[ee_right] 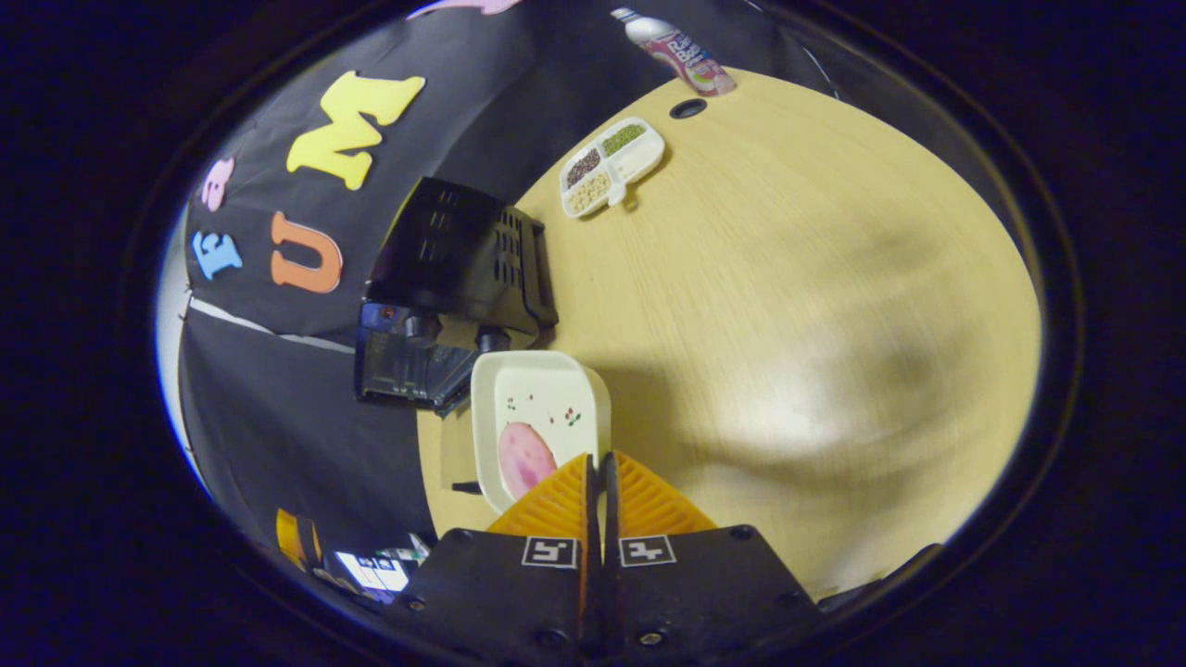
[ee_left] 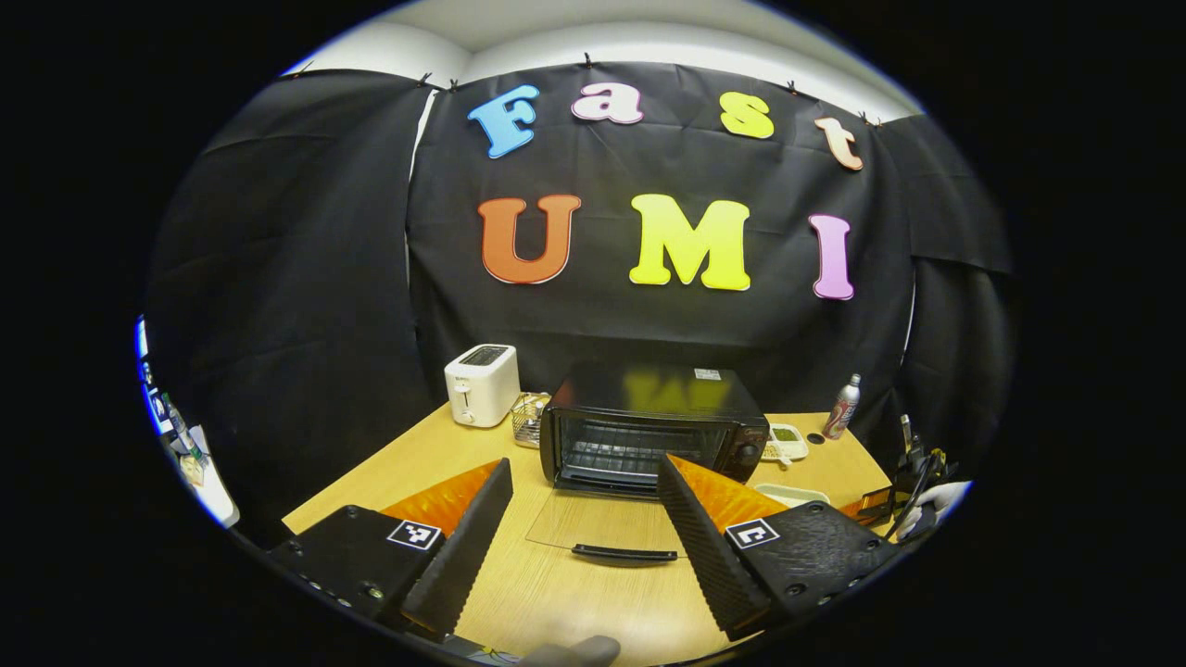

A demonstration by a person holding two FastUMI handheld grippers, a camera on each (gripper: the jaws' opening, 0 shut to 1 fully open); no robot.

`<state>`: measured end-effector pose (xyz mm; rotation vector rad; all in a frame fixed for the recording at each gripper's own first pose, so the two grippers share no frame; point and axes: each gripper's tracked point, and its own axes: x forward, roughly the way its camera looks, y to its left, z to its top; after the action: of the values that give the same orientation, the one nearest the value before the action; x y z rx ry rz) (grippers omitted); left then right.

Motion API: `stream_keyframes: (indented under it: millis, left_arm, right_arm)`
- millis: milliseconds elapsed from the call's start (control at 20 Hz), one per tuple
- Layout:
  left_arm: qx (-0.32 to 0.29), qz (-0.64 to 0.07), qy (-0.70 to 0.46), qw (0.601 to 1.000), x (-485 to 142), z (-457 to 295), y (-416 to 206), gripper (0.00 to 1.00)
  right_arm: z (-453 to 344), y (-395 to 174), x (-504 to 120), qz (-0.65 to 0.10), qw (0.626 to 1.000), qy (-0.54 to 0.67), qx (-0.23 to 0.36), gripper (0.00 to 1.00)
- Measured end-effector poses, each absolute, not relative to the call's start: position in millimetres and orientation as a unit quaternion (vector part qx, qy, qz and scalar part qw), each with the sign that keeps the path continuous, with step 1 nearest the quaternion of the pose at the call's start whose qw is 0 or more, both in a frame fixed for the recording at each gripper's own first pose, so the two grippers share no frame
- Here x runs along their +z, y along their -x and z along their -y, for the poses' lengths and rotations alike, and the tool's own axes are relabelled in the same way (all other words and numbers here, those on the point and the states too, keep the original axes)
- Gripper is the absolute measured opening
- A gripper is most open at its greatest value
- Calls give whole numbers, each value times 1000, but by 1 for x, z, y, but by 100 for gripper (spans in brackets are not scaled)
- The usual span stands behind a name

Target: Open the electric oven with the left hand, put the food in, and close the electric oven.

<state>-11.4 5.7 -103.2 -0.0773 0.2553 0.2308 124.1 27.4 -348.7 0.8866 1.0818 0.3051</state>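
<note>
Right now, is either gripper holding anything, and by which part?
Right gripper jaws are shut on the white dish, at its near rim. Left gripper is open, holding nothing.

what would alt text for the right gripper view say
The right hand-held gripper, fingers closed together, pinches the rim of a white square plate carrying a pink round piece of food, above a light wooden table. Beyond the plate sits a black electric oven; farther off lies a white divided tray of beans.
</note>
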Motion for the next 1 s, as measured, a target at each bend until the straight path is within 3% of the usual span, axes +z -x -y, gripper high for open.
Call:
stream_keyframes:
  millis: [450,550,1000]
  left_arm:
    - [107,-132,34,985,-81,-59,28,95]
    - [112,-130,32,985,-75,-73,33,95]
    - [128,-129,26,983,-72,-107,40,95]
  right_arm:
    - [-154,-120,-324,-410,750,-516,68,4]
    - [-182,-128,-325,-394,743,-538,49,0]
    - [-257,-191,-331,-370,727,-578,23,4]
